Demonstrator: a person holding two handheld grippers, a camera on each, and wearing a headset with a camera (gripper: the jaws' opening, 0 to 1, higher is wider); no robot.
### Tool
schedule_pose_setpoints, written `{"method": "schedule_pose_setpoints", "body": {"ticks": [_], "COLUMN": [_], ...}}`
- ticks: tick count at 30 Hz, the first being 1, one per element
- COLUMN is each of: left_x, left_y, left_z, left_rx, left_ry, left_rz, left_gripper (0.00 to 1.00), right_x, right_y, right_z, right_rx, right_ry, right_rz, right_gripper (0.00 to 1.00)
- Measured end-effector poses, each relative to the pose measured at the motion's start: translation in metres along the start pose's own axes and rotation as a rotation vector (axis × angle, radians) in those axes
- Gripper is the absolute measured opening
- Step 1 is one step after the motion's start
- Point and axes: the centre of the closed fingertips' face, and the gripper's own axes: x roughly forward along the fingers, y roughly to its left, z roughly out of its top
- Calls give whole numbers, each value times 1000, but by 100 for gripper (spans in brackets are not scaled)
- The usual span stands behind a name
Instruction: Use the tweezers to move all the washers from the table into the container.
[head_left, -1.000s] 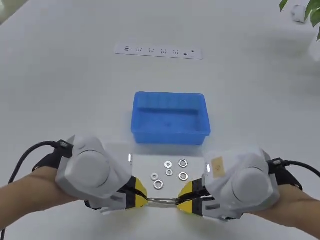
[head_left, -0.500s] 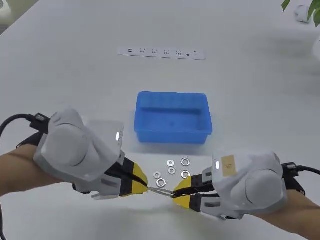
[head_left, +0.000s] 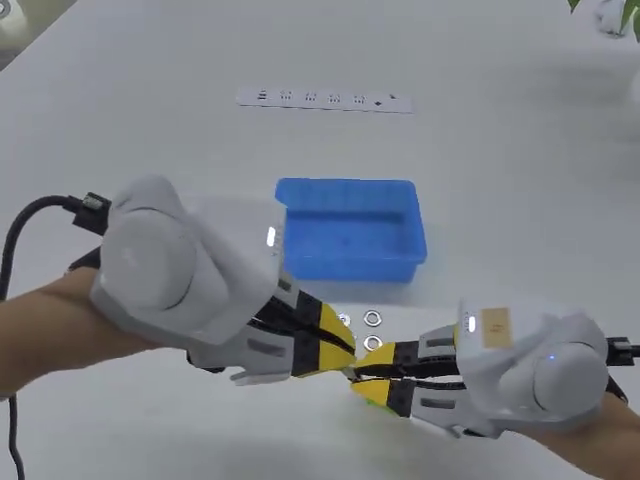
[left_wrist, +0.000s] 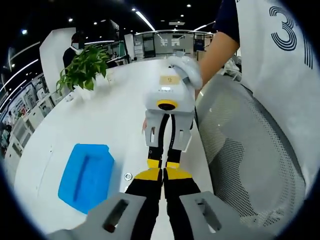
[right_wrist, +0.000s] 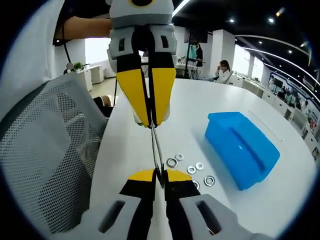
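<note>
Thin metal tweezers (right_wrist: 156, 147) span the short gap between my two grippers, tip to tip. My left gripper (head_left: 340, 358) is shut on one end and my right gripper (head_left: 368, 382) on the other. The right gripper view shows the left gripper (right_wrist: 151, 122) facing my own jaws (right_wrist: 160, 176), with several steel washers (right_wrist: 191, 170) lying on the white table beside them. In the head view, washers (head_left: 372, 319) lie just beyond the yellow fingertips; others are hidden behind the left gripper. The blue container (head_left: 350, 228) stands behind the washers, with nothing showing inside it.
A white power strip (head_left: 325, 98) lies at the far side of the table. A grey mesh chair (left_wrist: 250, 165) stands off the near edge beside the person's torso. A potted plant (left_wrist: 82, 67) sits at the table's far corner.
The left gripper has risen and swung right, toward the right gripper, and now covers some washers. The tweezers between the two have gone from level to tilted. The right gripper has shifted slightly right.
</note>
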Motion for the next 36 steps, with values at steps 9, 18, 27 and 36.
{"method": "schedule_pose_setpoints", "body": {"ticks": [9, 18, 27, 36], "left_x": [13, 10, 6, 5], "left_y": [-1, 0, -2, 1], "left_z": [11, 7, -6, -2], "left_rx": [10, 7, 22, 45], "left_ry": [-30, -14, 37, -3], "left_rz": [-8, -3, -10, -10], "left_gripper": [6, 6, 15, 6], "right_x": [-5, -3, -1, -3], "right_y": [0, -1, -2, -1], "right_z": [-3, -1, 0, 0], "right_rx": [-23, -25, -13, -6], "right_ry": [-6, -18, -28, -36], "right_rz": [-24, -21, -23, -24], "right_gripper": [6, 6, 6, 7]}}
